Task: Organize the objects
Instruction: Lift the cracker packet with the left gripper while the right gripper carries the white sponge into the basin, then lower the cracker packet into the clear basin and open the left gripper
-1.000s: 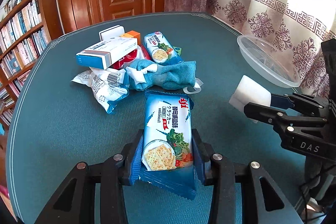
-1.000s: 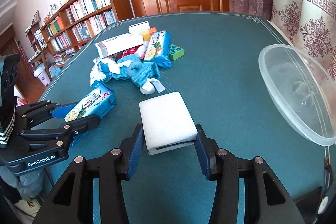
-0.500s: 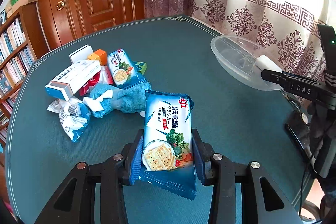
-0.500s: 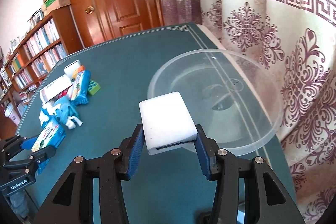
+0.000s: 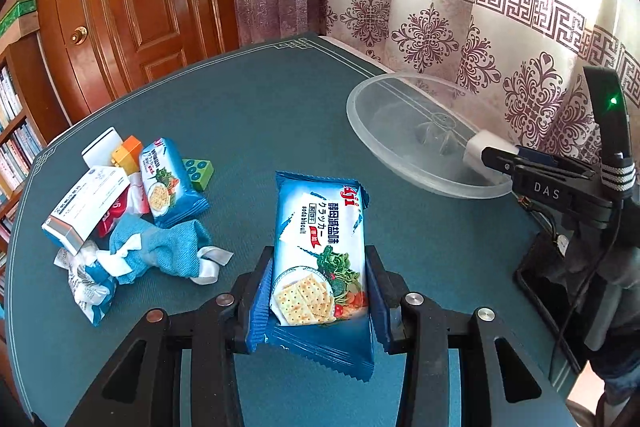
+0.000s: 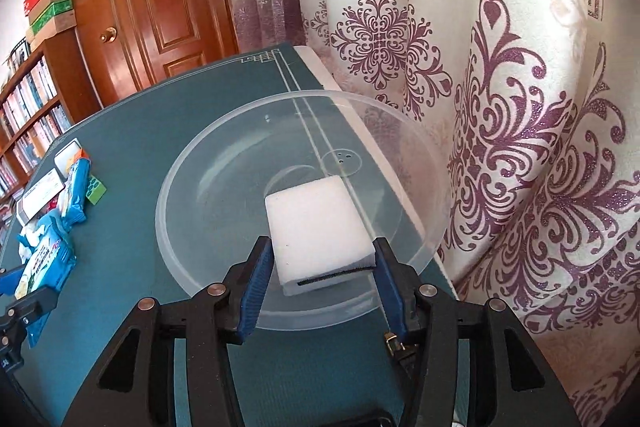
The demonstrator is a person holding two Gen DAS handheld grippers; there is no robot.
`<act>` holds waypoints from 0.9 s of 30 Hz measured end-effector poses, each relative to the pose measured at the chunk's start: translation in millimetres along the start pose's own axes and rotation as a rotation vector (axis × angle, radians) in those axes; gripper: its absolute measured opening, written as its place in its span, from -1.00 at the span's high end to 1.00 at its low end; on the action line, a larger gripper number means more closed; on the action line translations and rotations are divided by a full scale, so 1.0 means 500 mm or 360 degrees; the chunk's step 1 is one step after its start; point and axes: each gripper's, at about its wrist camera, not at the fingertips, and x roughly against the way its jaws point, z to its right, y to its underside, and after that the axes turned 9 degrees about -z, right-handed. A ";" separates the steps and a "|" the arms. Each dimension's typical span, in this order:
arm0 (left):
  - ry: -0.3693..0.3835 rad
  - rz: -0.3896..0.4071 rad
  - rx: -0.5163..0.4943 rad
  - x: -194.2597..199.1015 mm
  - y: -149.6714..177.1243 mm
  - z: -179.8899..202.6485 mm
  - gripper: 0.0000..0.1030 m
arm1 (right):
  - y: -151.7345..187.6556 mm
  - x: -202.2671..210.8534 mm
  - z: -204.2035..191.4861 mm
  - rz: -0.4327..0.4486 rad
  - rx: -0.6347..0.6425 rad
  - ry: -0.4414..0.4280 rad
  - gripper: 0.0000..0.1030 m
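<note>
Clamping a blue cracker packet (image 5: 320, 259) at its lower half, the left gripper (image 5: 320, 291) fills the bottom centre of the left wrist view, both pads pressed flat against the packet's sides. The packet hangs above the green table (image 5: 260, 115), clear of it. Only this view shows the whole pile of things at the left of the frame: a white and blue carton (image 5: 86, 207), a second cracker packet (image 5: 170, 183), a green toy brick (image 5: 198, 173), an orange block (image 5: 128, 153), a blue cloth (image 5: 160, 249) and a crumpled wrapper (image 5: 86, 285). At the right edge the right gripper (image 5: 486, 157) shows from the side, its tip reaching over the near rim of the clear plastic bowl (image 5: 400, 99), with a white corner of its load poking out.

From the right wrist view the same bowl (image 6: 224, 147) is seen from above in the middle of the frame, and the white sponge block (image 6: 316, 227) sits between the right gripper's (image 6: 320, 263) blue pads, over the bowl's near inner side. The jaws have just been opening: a thin gap shows at the right-hand pad, and the left-hand pad is at the block's edge, so the grip looks released. Whether the block already rests on the bowl cannot be told. A patterned curtain (image 6: 520, 147) fills the right of this frame. At the lower left edge the cracker packet (image 6: 44, 263) appears again, small, in the left gripper's black fingers (image 6: 28, 307).
</note>
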 end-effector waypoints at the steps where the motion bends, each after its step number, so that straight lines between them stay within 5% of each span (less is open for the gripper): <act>1: 0.0014 -0.0003 -0.0001 -0.004 -0.009 0.005 0.14 | 0.002 0.004 0.001 0.0010 0.0005 0.0000 -0.15; 16: 0.0217 -0.0018 -0.0026 -0.067 -0.133 0.090 0.14 | 0.017 0.039 0.029 0.0071 -0.0027 -0.0062 -0.15; 27: 0.0238 -0.0027 -0.0004 -0.135 -0.211 0.125 0.14 | 0.021 0.038 0.027 0.0065 -0.0030 -0.0071 -0.15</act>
